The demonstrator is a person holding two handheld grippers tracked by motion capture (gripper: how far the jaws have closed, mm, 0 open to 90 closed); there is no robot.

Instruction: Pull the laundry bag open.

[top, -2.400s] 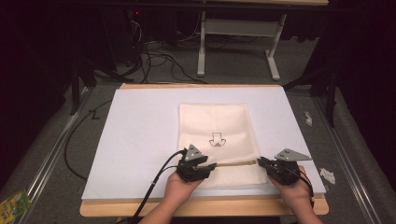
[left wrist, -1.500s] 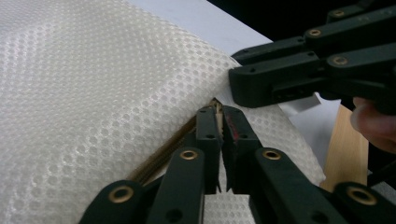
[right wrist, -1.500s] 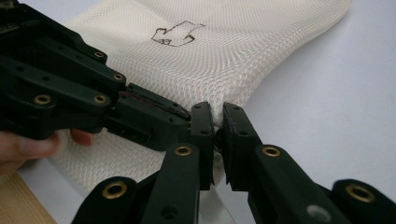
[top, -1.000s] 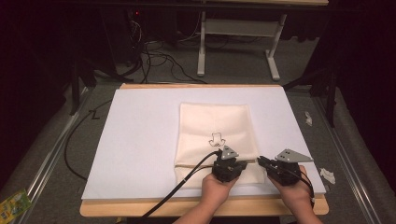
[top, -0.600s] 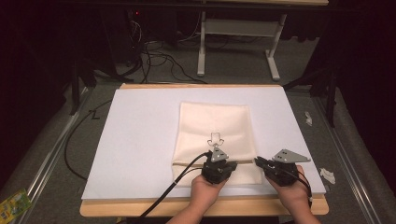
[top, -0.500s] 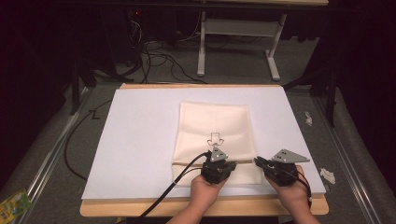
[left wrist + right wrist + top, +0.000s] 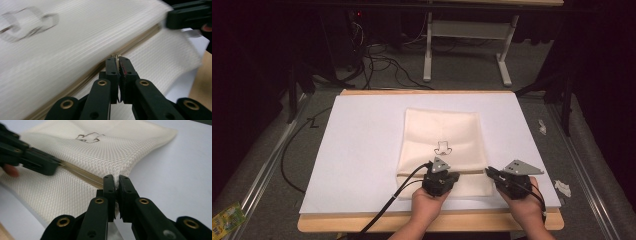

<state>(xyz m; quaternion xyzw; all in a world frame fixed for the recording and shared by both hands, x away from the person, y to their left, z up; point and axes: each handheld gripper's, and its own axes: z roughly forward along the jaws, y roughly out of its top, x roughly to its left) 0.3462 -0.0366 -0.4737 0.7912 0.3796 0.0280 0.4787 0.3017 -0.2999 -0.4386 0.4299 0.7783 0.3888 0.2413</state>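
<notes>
Cream mesh bag (image 7: 443,134) lengthwise away from person, left claw (image 7: 438,176) clenched on zipper pull (image 7: 116,55), right claw (image 7: 490,173) clenched on bag's corner

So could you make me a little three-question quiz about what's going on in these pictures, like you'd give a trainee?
1. True or false: the left tool is closed on the zipper pull of the mesh bag.
2. What does the right tool grip? A) the bag's edge at the end of the zipper line B) a cable C) the table's rim
3. Fill in: the bag lies on a ____ sheet that covers the wooden table.

Key: 1 true; 2 A; 3 white.
</notes>
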